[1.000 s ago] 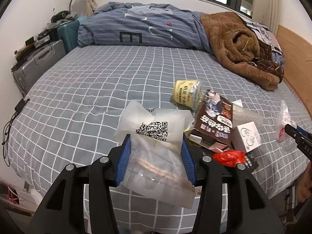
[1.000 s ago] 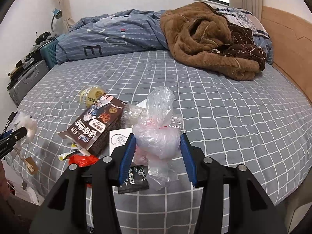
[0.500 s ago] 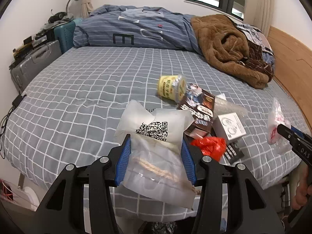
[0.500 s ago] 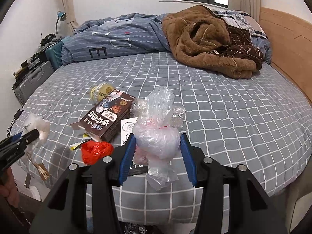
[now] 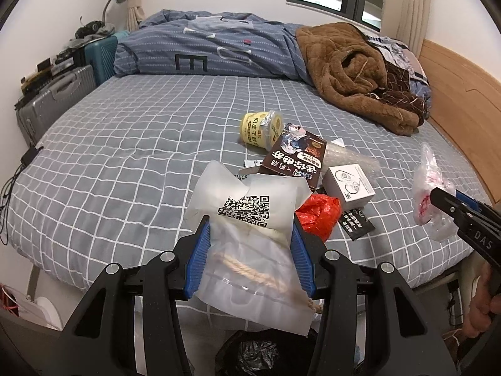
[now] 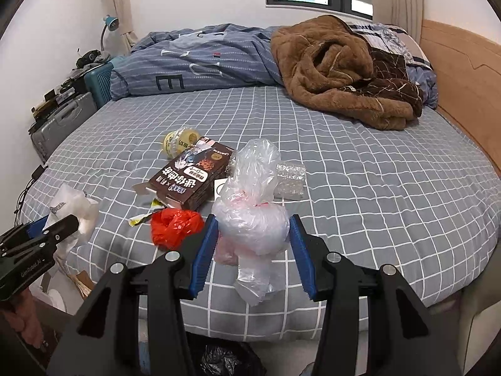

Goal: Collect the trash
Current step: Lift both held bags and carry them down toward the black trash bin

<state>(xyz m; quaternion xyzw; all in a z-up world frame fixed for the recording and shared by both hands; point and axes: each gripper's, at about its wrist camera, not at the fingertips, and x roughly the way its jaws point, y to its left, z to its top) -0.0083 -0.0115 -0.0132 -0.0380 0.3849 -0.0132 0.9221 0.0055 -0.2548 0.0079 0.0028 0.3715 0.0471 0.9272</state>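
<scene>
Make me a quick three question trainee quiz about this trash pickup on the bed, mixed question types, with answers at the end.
1. True or false: the left gripper holds a frosted bag with a QR code.
2. What does the right gripper grip? A) yellow cup B) knotted clear plastic bag C) red wrapper
3. Which crumpled red item lies beside the brown carton on the bed?

Key: 1 true; 2 B, the knotted clear plastic bag; 3 the red plastic wrapper.

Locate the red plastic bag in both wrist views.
Left wrist: red plastic bag lies on the bed, right of centre, beside the held QR-code pouch.
Right wrist: red plastic bag lies left of centre, below the dark brown carton.
Shared landmark: dark brown carton.
</scene>
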